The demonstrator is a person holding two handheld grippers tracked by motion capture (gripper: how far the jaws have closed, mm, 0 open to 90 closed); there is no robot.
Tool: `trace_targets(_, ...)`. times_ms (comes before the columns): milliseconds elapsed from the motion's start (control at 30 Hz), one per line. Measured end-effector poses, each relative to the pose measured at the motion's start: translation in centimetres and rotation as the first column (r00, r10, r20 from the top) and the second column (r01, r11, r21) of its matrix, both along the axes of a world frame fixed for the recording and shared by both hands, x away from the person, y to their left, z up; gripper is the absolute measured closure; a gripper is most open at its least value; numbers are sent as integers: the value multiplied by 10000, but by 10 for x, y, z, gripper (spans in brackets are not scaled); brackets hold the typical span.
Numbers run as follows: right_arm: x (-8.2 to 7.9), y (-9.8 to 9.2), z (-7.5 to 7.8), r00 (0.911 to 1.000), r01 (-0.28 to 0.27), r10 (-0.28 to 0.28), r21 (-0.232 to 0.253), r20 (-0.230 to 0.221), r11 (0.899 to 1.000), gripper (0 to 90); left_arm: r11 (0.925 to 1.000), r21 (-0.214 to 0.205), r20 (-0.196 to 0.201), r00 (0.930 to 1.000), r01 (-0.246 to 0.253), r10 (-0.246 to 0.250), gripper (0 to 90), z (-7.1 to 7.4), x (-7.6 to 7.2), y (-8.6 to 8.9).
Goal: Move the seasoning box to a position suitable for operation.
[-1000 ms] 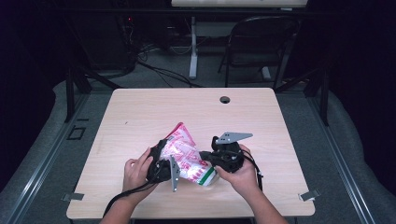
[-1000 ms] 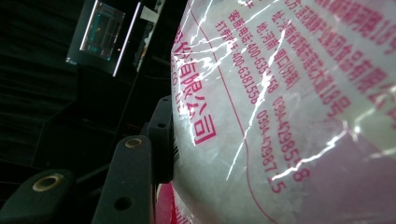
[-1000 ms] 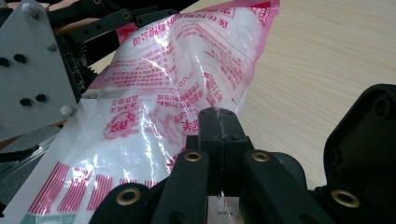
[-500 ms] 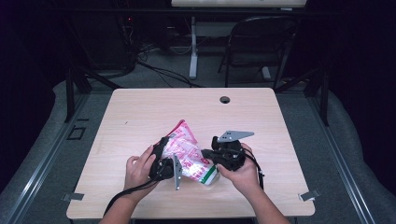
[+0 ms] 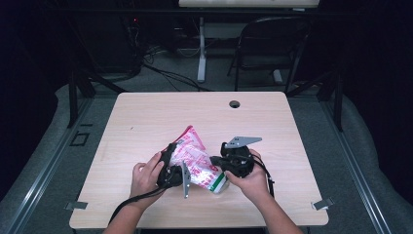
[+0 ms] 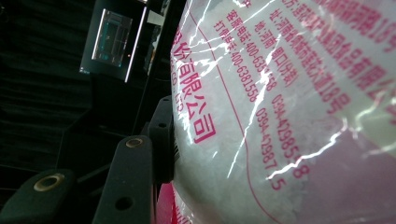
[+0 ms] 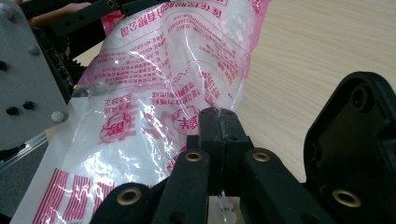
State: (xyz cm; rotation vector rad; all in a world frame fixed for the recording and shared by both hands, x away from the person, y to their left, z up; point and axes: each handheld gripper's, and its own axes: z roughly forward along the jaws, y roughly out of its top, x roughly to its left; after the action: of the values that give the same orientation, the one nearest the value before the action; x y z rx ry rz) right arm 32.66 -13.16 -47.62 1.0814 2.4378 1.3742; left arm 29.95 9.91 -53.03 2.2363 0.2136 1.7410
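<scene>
High view first: a wooden counter (image 5: 146,122) sits mid-frame, and a clear plastic bag with pink print (image 5: 195,158) lies in the lower middle of it, between the person's two hands. The left tongs (image 5: 171,168) come at the bag from its left side and the right tongs (image 5: 218,163) from its right, both touching it. A small round hole (image 5: 234,104) is in the counter near the top edge, well apart from everything else.

Left gripper view: the bag (image 6: 289,116) takes up the whole right side of the frame, white grainy stuff inside, pink characters and phone numbers printed on it. One black jaw rises at lower left, pressed flat against the plastic, so the left tongs (image 6: 187,154) look clamped on the bag's bulk.

Right gripper view: the right tongs (image 7: 218,122) sit at bottom centre, jaws squeezed right together with a thin bit of the bag's film pinched between them. The bag (image 7: 177,70) spreads up and left; the other gripper's grey plate (image 7: 25,79) shows at the left edge.
</scene>
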Motion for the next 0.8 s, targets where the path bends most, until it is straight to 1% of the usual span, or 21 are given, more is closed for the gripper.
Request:
trace_targets(100, 0, 0, 0, 10000, 27, -27, 28, 5, 10000, 900, 10000, 80, 86, 10000, 11, -12, 590, 0, -1, 0)
trace_targets(400, 0, 0, -1, 10000, 48, -48, -32, -22, 10000, 900, 9996, 299, 115, 9999, -24, 20, 592, 1, -2, -2)
trace_targets(467, 1, -1, -1, 10000, 54, -54, -21, -21, 10000, 900, 9992, 408, 181, 9998, -7, 0, 592, 2, -2, -2)
trace_targets(800, 1, -1, -2, 10000, 66, -66, -22, -15, 10000, 900, 9977, 672, 288, 9996, -17, -3, 593, 4, -2, -2)
